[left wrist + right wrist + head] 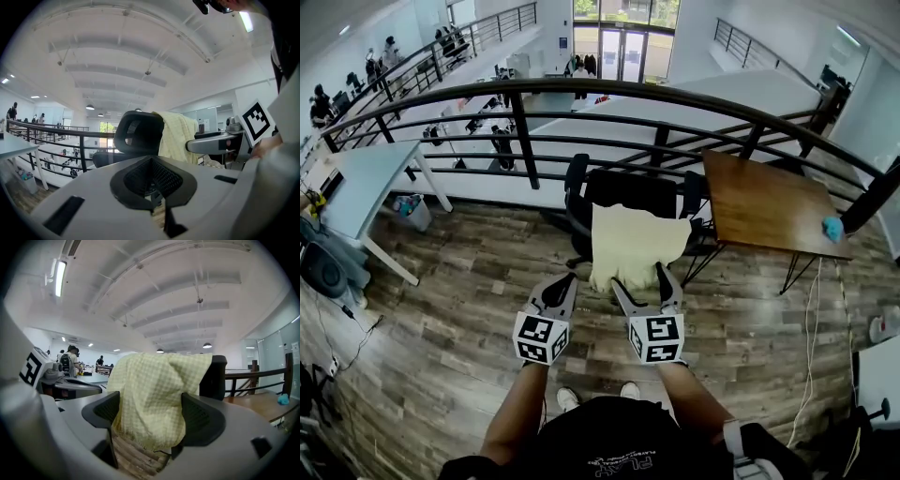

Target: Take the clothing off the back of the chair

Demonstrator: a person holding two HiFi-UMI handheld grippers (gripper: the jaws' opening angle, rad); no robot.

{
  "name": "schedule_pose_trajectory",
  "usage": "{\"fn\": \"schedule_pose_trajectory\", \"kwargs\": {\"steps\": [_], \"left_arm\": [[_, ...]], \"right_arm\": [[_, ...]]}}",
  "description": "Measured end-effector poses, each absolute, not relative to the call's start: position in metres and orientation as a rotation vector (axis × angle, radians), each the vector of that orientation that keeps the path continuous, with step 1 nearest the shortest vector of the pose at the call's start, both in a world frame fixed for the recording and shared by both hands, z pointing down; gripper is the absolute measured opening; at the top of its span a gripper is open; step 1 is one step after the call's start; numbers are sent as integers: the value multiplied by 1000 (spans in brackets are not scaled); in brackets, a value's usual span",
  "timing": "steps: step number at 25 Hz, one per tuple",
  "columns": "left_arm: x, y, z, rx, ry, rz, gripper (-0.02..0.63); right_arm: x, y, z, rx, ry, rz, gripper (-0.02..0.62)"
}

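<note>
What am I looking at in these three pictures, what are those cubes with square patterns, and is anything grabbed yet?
There is no robot arm here. A person holds a two-jaw tool in each hand, and the patterned cubes are part of those tools. The head view comes from a camera on the person's head, looking steeply down. The other two views come from cameras riding on each gripper, looking along its jaws.

Ahead stands a black chair with pale yellow clothing draped over its back. It is on a wood floor beside a railing. A wooden table stands at its right in the head view.

The left gripper is shut and empty. The right gripper is open and lined up on the clothing, which shows between its jaws unpinched. Nothing is held yet.
</note>
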State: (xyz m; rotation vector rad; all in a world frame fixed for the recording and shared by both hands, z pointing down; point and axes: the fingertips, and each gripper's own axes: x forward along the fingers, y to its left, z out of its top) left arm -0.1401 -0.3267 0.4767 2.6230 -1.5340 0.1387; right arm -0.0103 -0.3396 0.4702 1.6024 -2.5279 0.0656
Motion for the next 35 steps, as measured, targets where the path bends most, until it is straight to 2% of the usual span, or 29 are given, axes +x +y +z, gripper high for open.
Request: {"fn": "schedule_pose_trajectory", "kwargs": {"steps": [14, 15, 16, 17, 20, 25, 35], "left_arm": [[-147, -325, 475, 2656, -1493, 112, 14], [-148, -325, 475, 2656, -1493, 112, 14], [-148, -325, 476, 2657, -1491, 112, 14], [-148, -325, 476, 2658, -1488, 111, 14], [-152, -323, 475, 2663, -1478, 109, 14], [-152, -321, 477, 2675, -1454, 115, 14], [-152, -316, 469, 2721, -1431, 110, 14]], "right_arm": [[-17, -351, 466, 1665, -2446, 45, 382], [-16, -350, 466, 1677, -2431, 35, 359], [-14, -348, 465, 1695, -2410, 19, 249], [-13, -347, 464, 1713, -2386, -1, 180], [-13, -344, 460, 1741, -2349, -38, 89], [-14, -338, 457, 1736, -2369, -27, 52], [-14, -320, 424, 1751, -2394, -132, 46]]}}
